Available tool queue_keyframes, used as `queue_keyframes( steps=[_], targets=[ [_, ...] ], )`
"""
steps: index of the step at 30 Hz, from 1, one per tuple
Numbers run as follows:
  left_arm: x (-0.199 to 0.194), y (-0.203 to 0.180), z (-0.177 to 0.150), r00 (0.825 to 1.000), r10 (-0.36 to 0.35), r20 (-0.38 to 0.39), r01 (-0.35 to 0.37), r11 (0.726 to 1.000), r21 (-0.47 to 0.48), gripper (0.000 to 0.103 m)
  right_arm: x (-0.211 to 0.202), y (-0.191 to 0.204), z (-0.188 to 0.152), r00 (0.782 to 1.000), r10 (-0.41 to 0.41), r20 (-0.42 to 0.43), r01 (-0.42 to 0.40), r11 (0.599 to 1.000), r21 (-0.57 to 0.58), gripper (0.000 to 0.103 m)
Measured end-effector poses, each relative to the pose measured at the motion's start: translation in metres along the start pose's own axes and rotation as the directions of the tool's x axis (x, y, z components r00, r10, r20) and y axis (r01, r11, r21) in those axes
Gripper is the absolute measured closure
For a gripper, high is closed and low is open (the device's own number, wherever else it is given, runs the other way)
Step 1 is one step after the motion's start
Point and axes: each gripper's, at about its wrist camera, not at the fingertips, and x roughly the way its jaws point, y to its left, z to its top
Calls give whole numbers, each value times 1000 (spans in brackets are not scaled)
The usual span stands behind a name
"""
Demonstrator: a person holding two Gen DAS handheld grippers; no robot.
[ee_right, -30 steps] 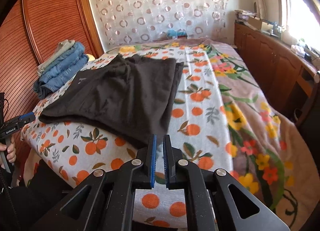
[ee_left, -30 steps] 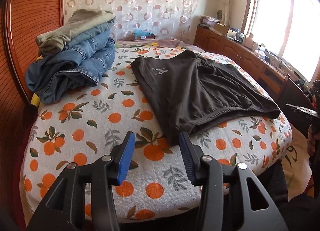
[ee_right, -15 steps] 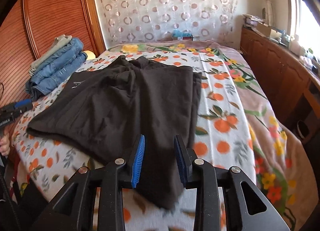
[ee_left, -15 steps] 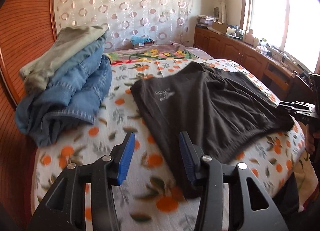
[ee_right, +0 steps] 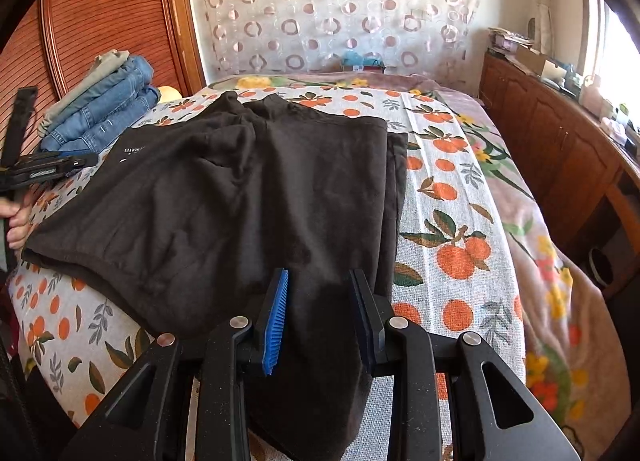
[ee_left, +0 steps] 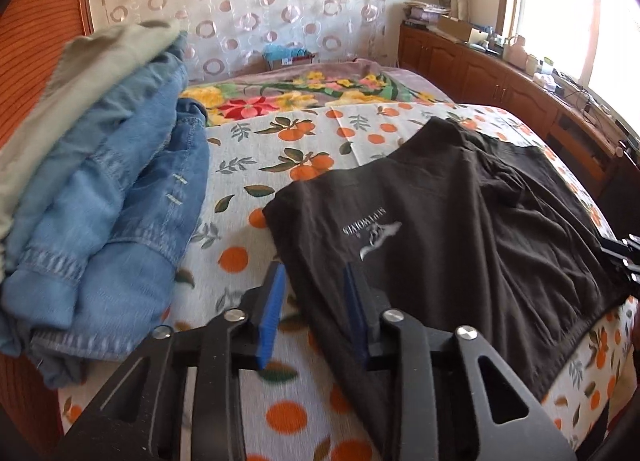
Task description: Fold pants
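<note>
Dark brown pants (ee_left: 460, 229) lie spread flat on the orange-print bedspread (ee_left: 248, 173), with a small white logo facing up. They also show in the right wrist view (ee_right: 248, 201), one end hanging over the bed's near edge. My left gripper (ee_left: 314, 301) is open and empty, its jaws astride the pants' left edge near the logo. My right gripper (ee_right: 318, 309) is open and empty, low over the pants' near right end. The left gripper also shows in the right wrist view (ee_right: 48, 167), held by a hand.
A stack of folded jeans and a grey-green garment (ee_left: 100, 189) sits on the bed's left side by the wooden headboard (ee_right: 104, 9). A wooden cabinet (ee_right: 560, 149) with clutter runs along the right wall under the window. A floral blanket (ee_right: 552, 261) covers the bed's right side.
Both grippers have moved forward and down onto the pants. My right gripper went from shut to open. The left stayed open.
</note>
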Motion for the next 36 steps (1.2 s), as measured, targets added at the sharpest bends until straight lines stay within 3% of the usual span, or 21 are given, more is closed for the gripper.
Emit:
queue_keyframes(
  steps=[8,12,14,16,22,25,27,30,32,36],
  targets=[
    [32,0,18,996,0,-84,1,1000,2,75,2,-3,2,1000,21,3,-21,1000,23,71],
    [36,-4,22,996,22,-84,-20,999,31,75,2,-4,2,1000,21,3,-21,999,24,71],
    [36,-5,22,996,23,-81,-19,999,43,90,3,-4,2,1000,20,3,-20,1000,23,71],
    [36,-5,21,996,39,-77,-36,998,49,97,3,-4,2,1000,21,3,-21,1000,22,71],
    [14,16,30,988,151,35,-150,988,-30,100,3,-3,2,1000,20,3,-20,1000,23,70],
    [11,19,29,990,136,24,-136,990,-24,99,3,-4,2,1000,21,3,-21,1000,24,70],
    [9,17,27,993,117,24,-116,993,-13,98,3,-4,2,1000,21,3,-21,1000,23,70],
    [13,14,25,998,63,11,-63,998,-23,83,4,-3,2,1000,18,2,-18,1000,20,70],
    [19,12,24,1000,29,-3,-29,999,-30,67,3,-3,1,1000,18,2,-18,1000,20,70],
    [30,5,25,999,23,-29,-23,999,-30,63,3,-2,1,1000,17,2,-17,1000,18,70]
  ],
)
